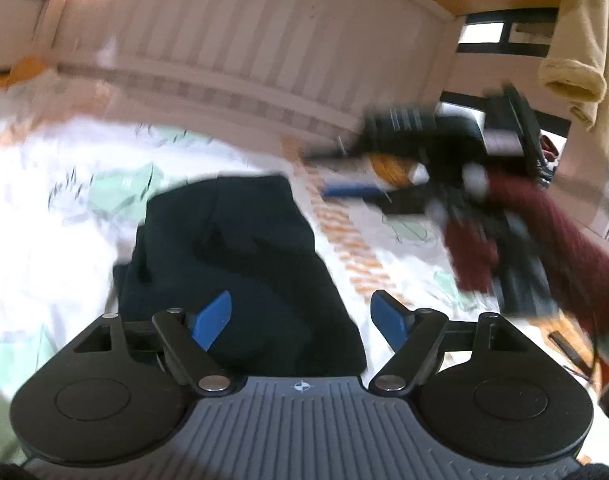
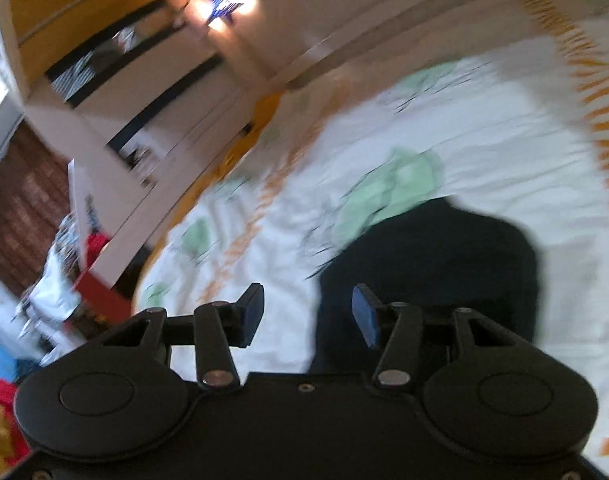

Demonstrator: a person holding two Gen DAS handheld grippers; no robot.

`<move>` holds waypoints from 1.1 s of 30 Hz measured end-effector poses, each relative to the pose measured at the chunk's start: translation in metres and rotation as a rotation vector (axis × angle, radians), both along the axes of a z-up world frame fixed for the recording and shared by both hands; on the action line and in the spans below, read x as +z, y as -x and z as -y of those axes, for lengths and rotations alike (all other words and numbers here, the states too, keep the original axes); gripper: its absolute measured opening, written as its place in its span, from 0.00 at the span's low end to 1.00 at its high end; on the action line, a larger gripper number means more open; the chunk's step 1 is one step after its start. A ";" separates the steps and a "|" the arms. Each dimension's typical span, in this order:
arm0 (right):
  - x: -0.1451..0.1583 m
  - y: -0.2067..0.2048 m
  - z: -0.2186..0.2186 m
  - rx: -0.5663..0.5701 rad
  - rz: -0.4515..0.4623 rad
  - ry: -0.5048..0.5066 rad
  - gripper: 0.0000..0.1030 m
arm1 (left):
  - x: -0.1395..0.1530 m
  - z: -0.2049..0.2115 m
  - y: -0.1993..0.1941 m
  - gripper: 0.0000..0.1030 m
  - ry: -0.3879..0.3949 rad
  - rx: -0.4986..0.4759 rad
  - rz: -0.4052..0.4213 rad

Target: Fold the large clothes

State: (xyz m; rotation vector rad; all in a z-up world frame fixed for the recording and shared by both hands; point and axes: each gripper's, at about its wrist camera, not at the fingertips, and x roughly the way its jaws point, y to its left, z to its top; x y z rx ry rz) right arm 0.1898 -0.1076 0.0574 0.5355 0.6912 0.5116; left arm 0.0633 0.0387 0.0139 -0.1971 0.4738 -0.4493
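A dark navy garment (image 1: 240, 264) lies bunched and partly folded on the white bedsheet (image 1: 44, 208), which is printed with green and orange. My left gripper (image 1: 300, 316) hovers just above the garment's near edge, open, its blue pads (image 1: 214, 320) holding nothing. In the right wrist view the same garment (image 2: 436, 264) lies ahead and to the right. My right gripper (image 2: 308, 314) is open and empty above the sheet, its right pad (image 2: 364, 316) over the garment's left edge. From the left wrist view, the right gripper (image 1: 344, 174) shows blurred at the upper right, held by an arm in a maroon sleeve (image 1: 544, 236).
A pale slatted headboard (image 1: 232, 48) runs along the far side of the bed. A beige cloth (image 1: 576, 60) hangs at the top right. Beside the bed stand pale cupboards (image 2: 116, 120), with a heap of red and mixed items (image 2: 92, 264) on the floor.
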 end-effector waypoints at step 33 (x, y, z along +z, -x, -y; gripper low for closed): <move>-0.036 -0.028 -0.046 -0.027 0.235 0.475 0.27 | -0.099 -0.062 -0.066 0.88 0.067 0.288 -0.313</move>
